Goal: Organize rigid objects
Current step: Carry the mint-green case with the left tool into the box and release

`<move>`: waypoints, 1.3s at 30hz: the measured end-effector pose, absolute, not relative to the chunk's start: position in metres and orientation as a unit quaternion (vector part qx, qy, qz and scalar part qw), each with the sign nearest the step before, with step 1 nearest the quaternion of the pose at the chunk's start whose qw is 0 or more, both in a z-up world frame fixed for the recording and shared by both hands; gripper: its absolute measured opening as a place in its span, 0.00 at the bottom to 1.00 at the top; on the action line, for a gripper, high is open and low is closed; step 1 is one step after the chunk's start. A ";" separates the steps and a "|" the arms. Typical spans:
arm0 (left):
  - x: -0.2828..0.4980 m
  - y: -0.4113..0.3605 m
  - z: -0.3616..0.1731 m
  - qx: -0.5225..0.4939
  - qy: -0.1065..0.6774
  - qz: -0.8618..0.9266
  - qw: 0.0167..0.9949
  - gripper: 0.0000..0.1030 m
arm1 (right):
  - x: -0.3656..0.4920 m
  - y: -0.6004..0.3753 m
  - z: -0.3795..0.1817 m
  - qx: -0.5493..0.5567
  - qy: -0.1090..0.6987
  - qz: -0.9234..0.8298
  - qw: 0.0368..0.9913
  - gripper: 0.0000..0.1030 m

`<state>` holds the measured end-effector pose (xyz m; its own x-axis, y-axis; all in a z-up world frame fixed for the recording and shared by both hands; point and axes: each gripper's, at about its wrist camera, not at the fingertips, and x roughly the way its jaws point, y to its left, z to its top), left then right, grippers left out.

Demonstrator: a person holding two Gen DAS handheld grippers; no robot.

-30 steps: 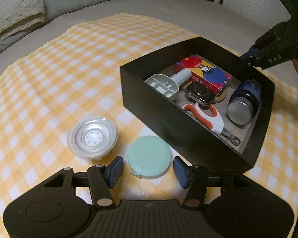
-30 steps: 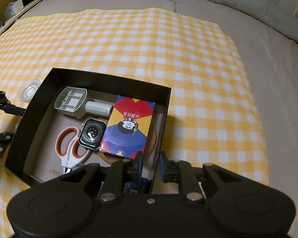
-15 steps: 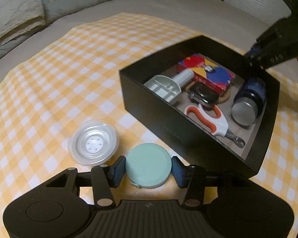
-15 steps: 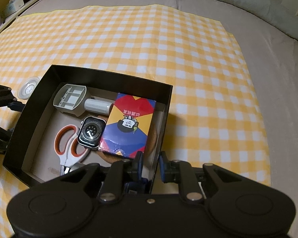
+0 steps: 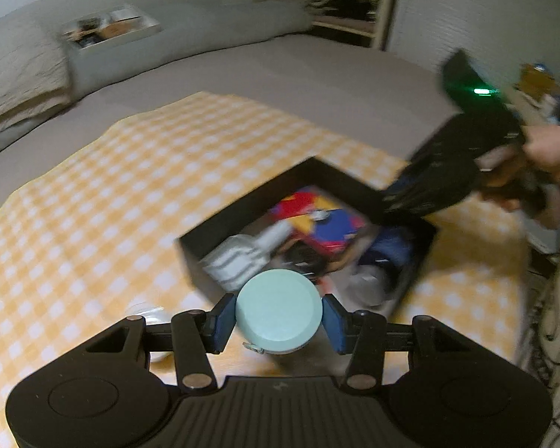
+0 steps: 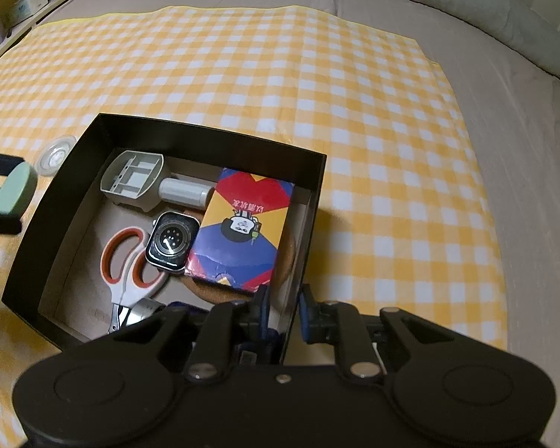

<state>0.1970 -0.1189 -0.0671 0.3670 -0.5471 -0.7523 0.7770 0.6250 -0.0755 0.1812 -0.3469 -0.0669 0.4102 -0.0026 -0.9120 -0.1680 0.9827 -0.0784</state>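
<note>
1. Between the two blue pads of the left gripper (image 5: 279, 315) sits the pale mint-green round flat plastic case (image 5: 279, 310); one pad presses each side of its rim, so the jaws are closed on it across its full width, flat face toward the camera.
2. Handling, as a judgement: the case looks light, stiff and smooth-sided. A grip across the rim at its widest line suits it; off that line the curved edge would likely slide out of the pads. A small tab shows at its lower edge.
3. Position: the case is held clear of the yellow-and-white checked cloth (image 5: 93, 224), just short of the near wall of the black rectangular cardboard box (image 6: 212, 142); the right wrist view shows it beside the box's left wall.
4. Right gripper (image 6: 283, 311): jaws nearly together, astride the box's right wall and apparently pinching it, which would steady the box.
5. Box contents: orange-handled scissors (image 6: 125, 261), a black smartwatch body (image 6: 171, 240), a red, yellow and blue printed carton (image 6: 242, 227).
6. Outside the box, a clear round plastic lid (image 6: 54, 155) lies on the cloth.
</note>
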 end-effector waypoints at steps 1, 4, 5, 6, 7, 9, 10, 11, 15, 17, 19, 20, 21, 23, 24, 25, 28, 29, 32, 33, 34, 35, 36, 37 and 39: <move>0.194 -0.124 -0.062 0.148 0.386 -0.416 0.810 0.49 | 0.181 -0.347 -0.067 -0.079 0.541 0.049 0.836 0.16; 0.182 -0.142 -0.053 0.157 0.387 -0.438 0.796 0.49 | 0.181 -0.346 -0.067 -0.082 0.541 0.050 0.836 0.16; 0.179 -0.148 -0.052 0.162 0.390 -0.441 0.792 0.49 | 0.180 -0.347 -0.067 -0.082 0.541 0.050 0.836 0.16; 0.176 -0.155 -0.052 0.171 0.398 -0.436 0.789 0.49 | 0.181 -0.347 -0.067 -0.082 0.541 0.050 0.836 0.16; 0.174 -0.159 -0.052 0.178 0.402 -0.432 0.787 0.49 | 0.180 -0.347 -0.067 -0.082 0.541 0.050 0.836 0.16; 0.172 -0.167 -0.053 0.184 0.410 -0.433 0.781 0.49 | 0.181 -0.347 -0.067 -0.083 0.541 0.050 0.836 0.16; 0.172 -0.168 -0.053 0.185 0.413 -0.433 0.780 0.49 | 0.180 -0.347 -0.067 -0.083 0.541 0.050 0.835 0.16; 0.171 -0.169 -0.053 0.186 0.414 -0.432 0.779 0.49 | 0.180 -0.347 -0.067 -0.083 0.541 0.050 0.836 0.16; 0.174 -0.175 -0.056 0.187 0.416 -0.430 0.779 0.49 | 0.180 -0.347 -0.067 -0.083 0.541 0.050 0.835 0.16; 0.175 -0.177 -0.058 0.190 0.418 -0.427 0.779 0.49 | 0.180 -0.347 -0.067 -0.083 0.541 0.050 0.836 0.16; 0.176 -0.178 -0.059 0.191 0.421 -0.426 0.778 0.49 | 0.180 -0.347 -0.067 -0.083 0.541 0.050 0.836 0.16; 0.177 -0.178 -0.060 0.192 0.421 -0.425 0.778 0.49 | 0.180 -0.347 -0.067 -0.083 0.541 0.050 0.836 0.16; 0.177 -0.178 -0.060 0.192 0.421 -0.424 0.778 0.50 | 0.180 -0.347 -0.067 -0.083 0.541 0.051 0.836 0.16; 0.178 -0.177 -0.061 0.190 0.423 -0.421 0.780 0.54 | 0.180 -0.347 -0.067 -0.083 0.541 0.051 0.836 0.16; 0.179 -0.176 -0.061 0.188 0.424 -0.419 0.781 0.60 | 0.180 -0.347 -0.067 -0.083 0.541 0.051 0.836 0.16; 0.180 -0.176 -0.062 0.187 0.426 -0.418 0.780 0.61 | 0.180 -0.347 -0.067 -0.083 0.541 0.051 0.836 0.16; 0.180 -0.173 -0.061 0.187 0.426 -0.415 0.782 0.62 | 0.180 -0.347 -0.067 -0.083 0.541 0.052 0.835 0.17; 0.179 -0.173 -0.061 0.186 0.426 -0.415 0.782 0.62 | 0.179 -0.347 -0.067 -0.083 0.541 0.052 0.835 0.17; 0.179 -0.173 -0.061 0.185 0.426 -0.416 0.782 0.63 | 0.179 -0.347 -0.066 -0.085 0.542 0.052 0.835 0.17; 0.179 -0.173 -0.060 0.184 0.426 -0.417 0.781 0.63 | 0.179 -0.347 -0.066 -0.084 0.542 0.052 0.835 0.17; 0.179 -0.173 -0.060 0.184 0.426 -0.417 0.782 0.63 | 0.179 -0.346 -0.066 -0.085 0.541 0.052 0.835 0.17; 0.179 -0.173 -0.059 0.182 0.425 -0.417 0.782 0.63 | 0.179 -0.347 -0.067 -0.085 0.541 0.053 0.835 0.17; 0.179 -0.172 -0.058 0.181 0.425 -0.418 0.782 0.63 | 0.180 -0.346 -0.067 -0.086 0.541 0.053 0.835 0.17; 0.179 -0.172 -0.057 0.178 0.424 -0.418 0.783 0.63 | 0.179 -0.347 -0.067 -0.085 0.541 0.053 0.835 0.17; 0.180 -0.169 -0.053 0.168 0.419 -0.419 0.788 0.63 | 0.179 -0.346 -0.067 -0.085 0.541 0.053 0.835 0.17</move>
<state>0.1798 -0.1691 -0.0534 0.2972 -0.5195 -0.8011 0.8017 0.5914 -0.0861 0.1793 -0.3464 -0.0669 0.4083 -0.0034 -0.9129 -0.1801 0.9800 -0.0842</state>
